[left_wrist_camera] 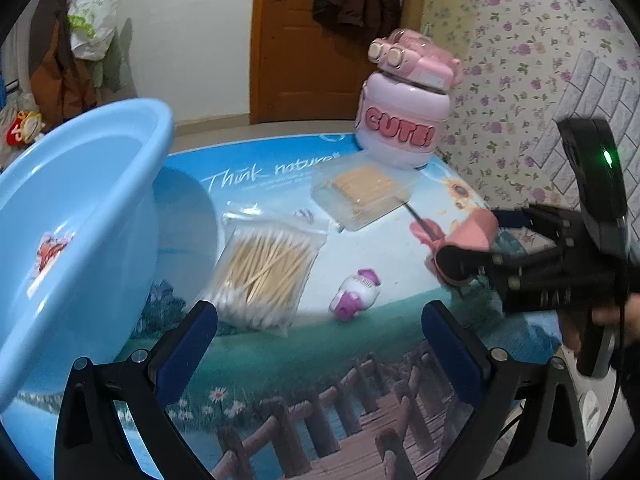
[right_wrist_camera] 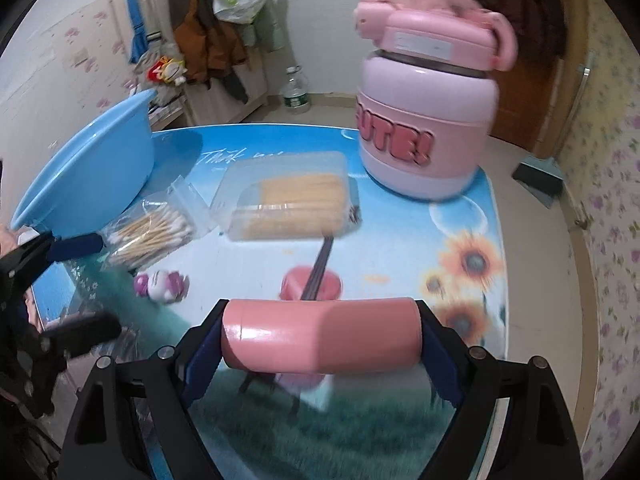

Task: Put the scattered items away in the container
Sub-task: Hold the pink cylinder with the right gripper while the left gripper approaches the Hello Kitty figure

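Right gripper point(right_wrist_camera: 320, 340) clasps a pink tube point(right_wrist_camera: 320, 338) endwise; left gripper point(left_wrist_camera: 320, 332) gapes empty. Next, presumably: carry it to the blue basin point(right_wrist_camera: 84, 168).

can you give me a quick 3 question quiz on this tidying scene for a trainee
1. True or false: the right gripper is shut on the pink cylinder.
2. Which lies nearest the blue basin? A) cotton swab bag B) pink jar C) clear toothpick box
3. Fill in: the left gripper is open with ____ between its fingers.

Key: 1 true; 2 A; 3 nothing
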A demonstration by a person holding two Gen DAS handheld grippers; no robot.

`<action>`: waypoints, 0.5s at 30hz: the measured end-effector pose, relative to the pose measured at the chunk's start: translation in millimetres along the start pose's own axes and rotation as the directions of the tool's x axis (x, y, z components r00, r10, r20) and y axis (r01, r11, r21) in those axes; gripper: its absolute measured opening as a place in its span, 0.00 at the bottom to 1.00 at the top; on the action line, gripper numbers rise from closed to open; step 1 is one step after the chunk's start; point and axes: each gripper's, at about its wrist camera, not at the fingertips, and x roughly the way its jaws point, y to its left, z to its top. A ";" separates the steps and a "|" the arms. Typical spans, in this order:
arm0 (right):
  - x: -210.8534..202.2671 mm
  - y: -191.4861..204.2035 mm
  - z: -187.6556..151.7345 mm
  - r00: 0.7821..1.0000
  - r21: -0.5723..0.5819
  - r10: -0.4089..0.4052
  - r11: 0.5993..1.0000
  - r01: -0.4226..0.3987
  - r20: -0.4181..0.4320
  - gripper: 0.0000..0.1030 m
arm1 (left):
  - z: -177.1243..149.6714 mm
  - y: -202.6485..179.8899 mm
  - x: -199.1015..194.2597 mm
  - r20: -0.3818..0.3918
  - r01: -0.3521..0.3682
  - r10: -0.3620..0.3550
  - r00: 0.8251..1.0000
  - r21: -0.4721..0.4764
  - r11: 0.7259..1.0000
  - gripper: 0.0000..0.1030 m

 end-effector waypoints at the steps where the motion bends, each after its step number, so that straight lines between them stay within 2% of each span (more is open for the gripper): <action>1: -4.3 1.8 -5.4 1.000 0.006 -0.013 1.000 0.013 0.009 0.86 | 1.9 -1.4 -0.1 0.004 0.006 -0.006 1.000 0.012 1.000 0.99; 3: -10.4 5.4 -14.1 0.999 0.010 -0.047 0.999 0.047 0.022 0.86 | 4.4 -3.6 -0.6 0.009 0.015 -0.015 1.000 0.037 0.999 0.96; 5: -13.1 11.1 -21.7 0.997 0.019 -0.068 0.998 0.067 0.038 0.86 | 8.5 -6.3 0.2 0.008 0.031 -0.032 0.999 0.061 0.998 0.88; 7: -17.9 12.7 -27.9 0.995 0.041 -0.090 0.995 0.088 0.053 0.86 | 12.8 -8.0 2.8 -0.002 0.055 -0.055 0.999 0.077 0.996 0.84; 11: -22.1 14.6 -33.6 0.990 0.076 -0.120 0.991 0.115 0.068 0.86 | 16.4 -12.9 8.9 -0.029 0.067 -0.064 0.998 0.121 0.990 0.82; 15: -21.7 18.3 -37.8 0.988 0.092 -0.135 0.988 0.127 0.081 0.86 | 15.4 -25.7 13.9 -0.054 0.080 -0.070 0.996 0.204 0.976 0.76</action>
